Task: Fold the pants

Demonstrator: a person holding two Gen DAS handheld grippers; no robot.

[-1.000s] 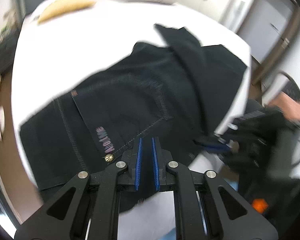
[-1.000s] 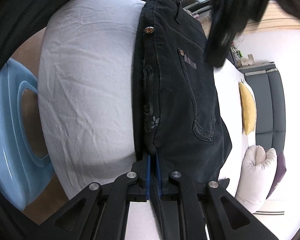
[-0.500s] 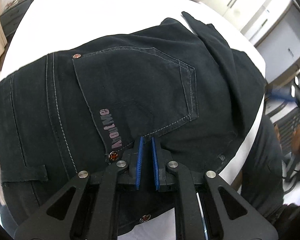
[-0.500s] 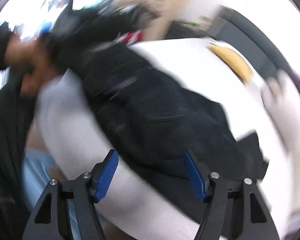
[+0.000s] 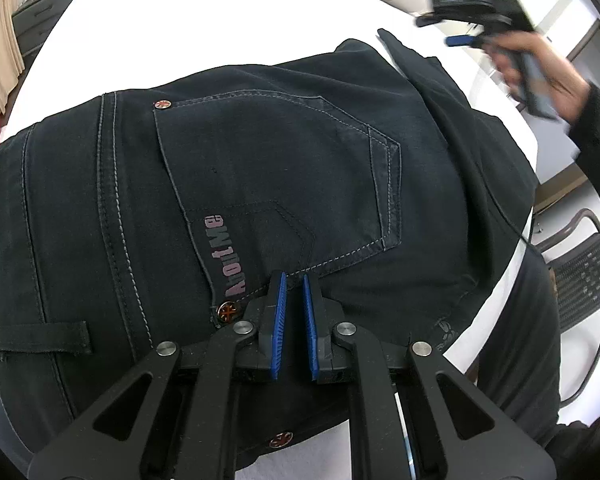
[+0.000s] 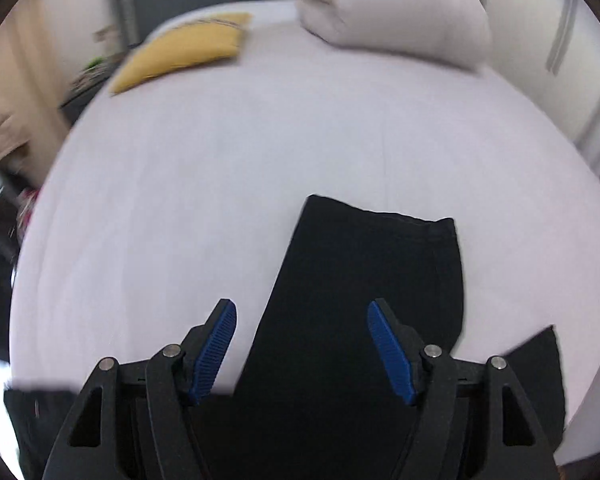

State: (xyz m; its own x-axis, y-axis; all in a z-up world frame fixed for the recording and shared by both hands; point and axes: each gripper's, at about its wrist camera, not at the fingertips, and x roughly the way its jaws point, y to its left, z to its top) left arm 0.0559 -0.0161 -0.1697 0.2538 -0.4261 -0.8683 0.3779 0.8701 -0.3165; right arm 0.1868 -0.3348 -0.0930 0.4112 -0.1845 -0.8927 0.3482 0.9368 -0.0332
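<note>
Dark navy jeans (image 5: pixel 284 168) lie on the white bed (image 5: pixel 204 28), back pocket up, with "AboutMe" lettering beside the pocket. My left gripper (image 5: pixel 294 280) sits low over the fabric near the pocket's lower corner, its blue pads nearly together with a narrow gap; whether cloth is pinched is unclear. My right gripper (image 6: pixel 302 312) is open and empty above a pant leg (image 6: pixel 364 280) that stretches away across the bed (image 6: pixel 260 140). It also shows in the left wrist view (image 5: pixel 472 16), held in a hand at the upper right.
A yellow cushion (image 6: pixel 184 50) and a rolled white duvet (image 6: pixel 396 12) lie at the bed's far end. A black chair (image 5: pixel 580 280) stands off the bed's right edge. A grey drawer unit (image 5: pixel 40 24) stands at the far left.
My right gripper let go of the jeans, opened, and swung up and away to the pant leg. My left gripper moved closer over the back pocket and stayed shut.
</note>
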